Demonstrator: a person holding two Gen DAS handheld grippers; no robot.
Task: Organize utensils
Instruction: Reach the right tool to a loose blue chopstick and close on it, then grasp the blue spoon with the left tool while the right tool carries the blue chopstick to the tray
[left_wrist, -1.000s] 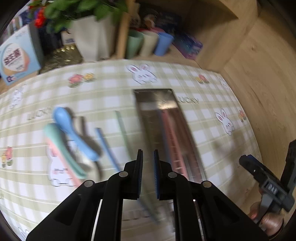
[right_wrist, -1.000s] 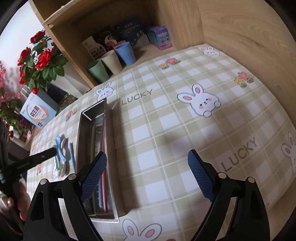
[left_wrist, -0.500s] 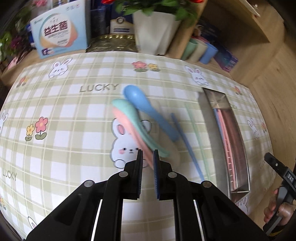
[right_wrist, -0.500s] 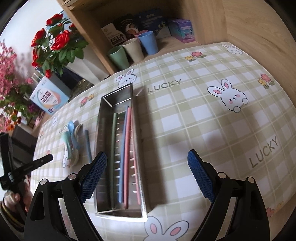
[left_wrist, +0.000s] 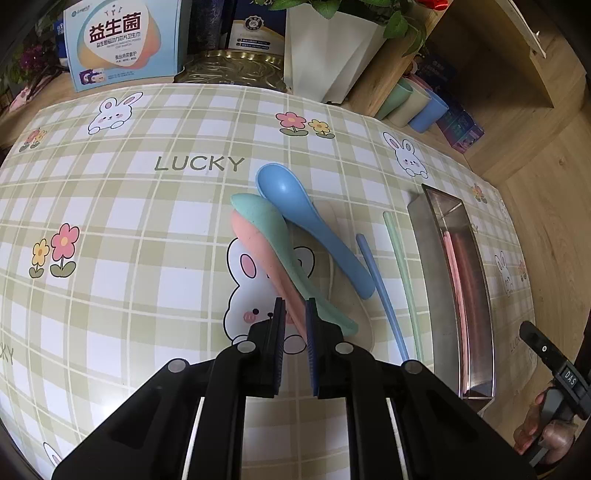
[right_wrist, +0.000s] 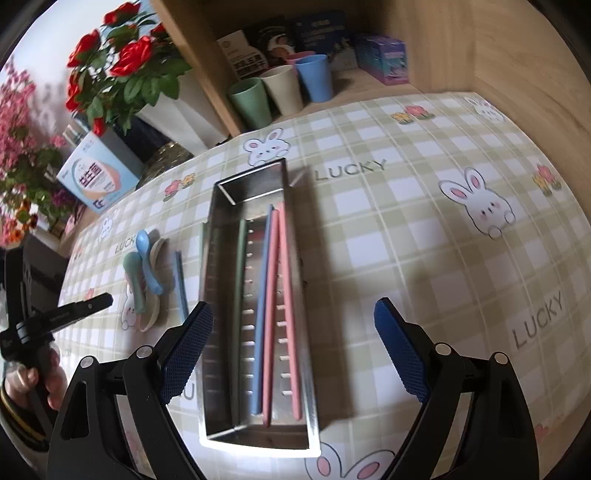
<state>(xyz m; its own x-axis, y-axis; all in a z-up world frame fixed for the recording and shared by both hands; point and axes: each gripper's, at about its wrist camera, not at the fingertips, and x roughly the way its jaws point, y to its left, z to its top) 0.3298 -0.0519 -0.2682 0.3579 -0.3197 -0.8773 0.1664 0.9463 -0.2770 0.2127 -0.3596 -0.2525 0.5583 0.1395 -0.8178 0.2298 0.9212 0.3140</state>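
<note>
In the left wrist view a blue spoon (left_wrist: 314, 229), a teal spoon (left_wrist: 280, 251) and a pink spoon (left_wrist: 258, 251) lie piled on the checked tablecloth, beside a blue chopstick (left_wrist: 382, 291) and a green chopstick (left_wrist: 400, 266). My left gripper (left_wrist: 294, 314) has its jaws nearly together with the pink spoon's handle between them. The steel utensil tray (right_wrist: 221, 295) holds a green (right_wrist: 241, 273), a blue (right_wrist: 264, 295) and two pink chopsticks (right_wrist: 286, 295). My right gripper (right_wrist: 293, 321) is open and empty above the tray's near end.
A white planter with red flowers (right_wrist: 173, 107), a blue box (left_wrist: 122, 40), three cups (right_wrist: 280, 90) and books stand along the back under a wooden shelf. A wooden wall (right_wrist: 535, 74) borders the table on the right.
My left gripper has swung left from over the tray to the spoon pile and reached the pink spoon's handle. My right gripper has drawn back and now looks down over the tray.
</note>
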